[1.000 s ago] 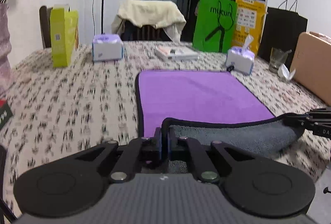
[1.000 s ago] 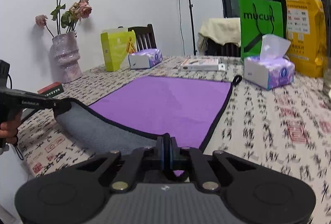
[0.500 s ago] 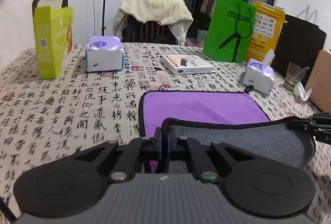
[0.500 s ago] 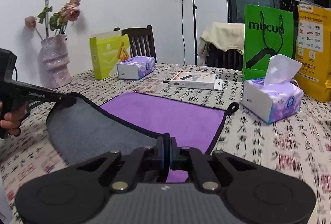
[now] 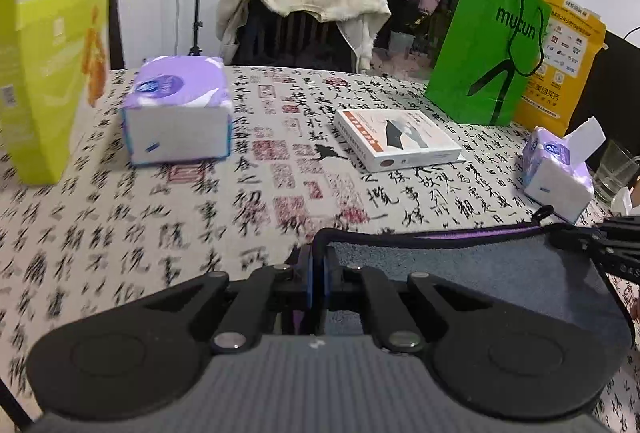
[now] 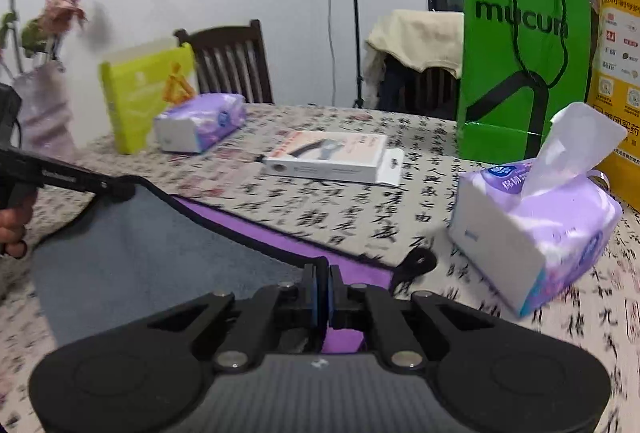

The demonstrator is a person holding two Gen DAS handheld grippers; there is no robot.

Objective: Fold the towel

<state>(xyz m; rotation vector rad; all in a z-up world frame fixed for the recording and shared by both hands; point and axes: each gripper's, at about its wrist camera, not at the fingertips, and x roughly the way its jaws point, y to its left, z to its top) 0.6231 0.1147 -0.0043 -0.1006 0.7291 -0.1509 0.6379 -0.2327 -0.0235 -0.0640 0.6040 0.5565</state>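
The towel [image 5: 472,269] is purple on one face and grey on the other, with a black hem. Its grey side faces up, folded over so only a thin purple strip [image 6: 256,229] of the lower layer shows along the far edge. My left gripper [image 5: 319,261] is shut on one corner of the towel. My right gripper [image 6: 323,273] is shut on the other corner, next to the black hanging loop [image 6: 416,265]. In the left wrist view the right gripper [image 5: 600,245] shows at the towel's right corner; in the right wrist view the left gripper [image 6: 80,183] shows at its left corner.
The table [image 5: 120,233] has a calligraphy-print cloth. Beyond the towel lie a flat white box [image 5: 396,143], a closed tissue pack [image 5: 178,109], an open tissue pack [image 6: 536,229], a yellow-green box [image 5: 48,77], green [image 5: 488,53] and yellow bags, a glass [image 5: 614,169] and a vase [image 6: 44,109].
Both grippers have carried the held towel edge forward across the table. The grey underside now covers nearly all of the purple face, and the far objects look closer.
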